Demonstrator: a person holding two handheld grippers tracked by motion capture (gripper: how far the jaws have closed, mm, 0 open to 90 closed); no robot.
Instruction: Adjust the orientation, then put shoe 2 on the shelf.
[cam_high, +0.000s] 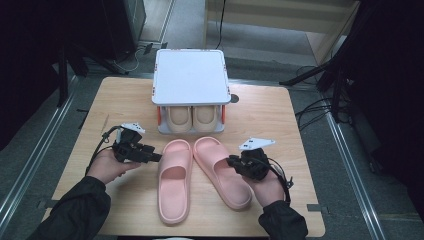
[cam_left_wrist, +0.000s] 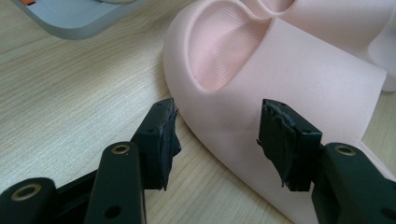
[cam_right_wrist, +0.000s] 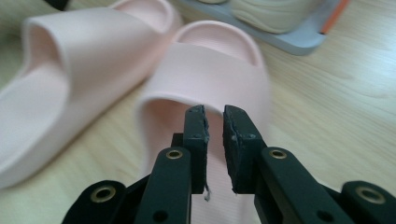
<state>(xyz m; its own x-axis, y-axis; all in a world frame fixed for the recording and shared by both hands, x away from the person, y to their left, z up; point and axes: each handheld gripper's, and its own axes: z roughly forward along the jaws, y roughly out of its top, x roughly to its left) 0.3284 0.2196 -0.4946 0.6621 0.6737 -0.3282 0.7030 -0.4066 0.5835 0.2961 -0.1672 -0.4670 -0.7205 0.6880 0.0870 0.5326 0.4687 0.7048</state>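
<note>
Two pink slippers lie side by side on the wooden table, the left slipper (cam_high: 175, 182) and the right slipper (cam_high: 220, 172). My left gripper (cam_high: 156, 156) is at the outer side of the left slipper (cam_left_wrist: 280, 93). Its jaws stand wide open (cam_left_wrist: 219, 126), reaching to the slipper's strap side without pressing on it. My right gripper (cam_high: 231, 161) hovers over the right slipper (cam_right_wrist: 219, 70), just behind the strap's edge. Only a narrow gap separates its jaws (cam_right_wrist: 215, 116), and nothing is gripped between them. The left slipper (cam_right_wrist: 84, 51) lies beside it.
A small shoe rack with a white top (cam_high: 190, 75) stands at the table's far middle. A beige pair of slippers (cam_high: 192, 119) sits on its lower shelf. Its grey base (cam_right_wrist: 299, 42) lies just beyond the pink toes. Bare wood (cam_high: 120, 205) lies at both sides.
</note>
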